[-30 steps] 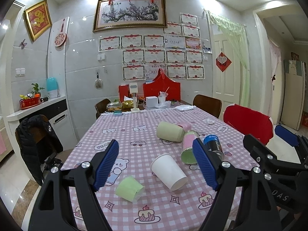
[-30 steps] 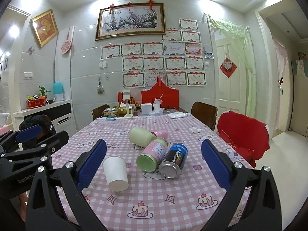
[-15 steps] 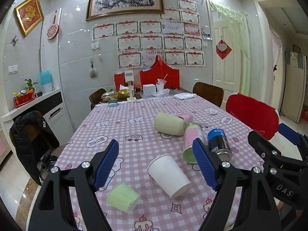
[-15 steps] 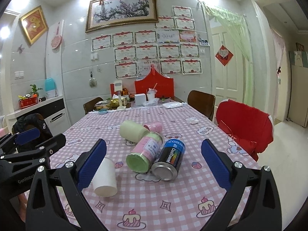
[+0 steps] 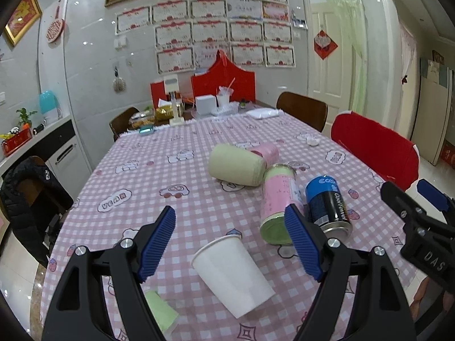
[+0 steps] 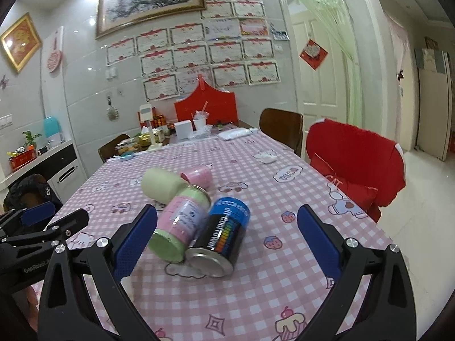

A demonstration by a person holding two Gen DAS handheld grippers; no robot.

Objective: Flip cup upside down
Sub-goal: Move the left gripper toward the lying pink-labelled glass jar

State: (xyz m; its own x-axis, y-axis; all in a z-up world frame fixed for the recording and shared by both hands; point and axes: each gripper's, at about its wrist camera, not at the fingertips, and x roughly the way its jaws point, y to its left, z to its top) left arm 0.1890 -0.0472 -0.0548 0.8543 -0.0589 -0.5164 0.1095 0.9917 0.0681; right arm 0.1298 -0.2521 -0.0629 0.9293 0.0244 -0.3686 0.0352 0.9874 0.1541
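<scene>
Lying cup [image 5: 231, 271] between left fingers [image 5: 157, 240]

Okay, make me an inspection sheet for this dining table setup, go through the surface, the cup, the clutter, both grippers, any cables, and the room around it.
Surface: table under a pink checked cloth with cartoon prints.
Job's things: white paper cup lies on its side, mouth toward the camera-near edge, between the left gripper's fingers but not touched.
Clutter: pale green roll, pink cup, pink-and-green canister and blue-and-black can all lie on their sides, bunched together; small green cup near the front edge.
Grippers: left gripper open; right gripper open, empty, facing the cans.
Cables: nothing seen.
Surroundings: red-covered chair, certificates on the wall, boxes at the far end.
</scene>
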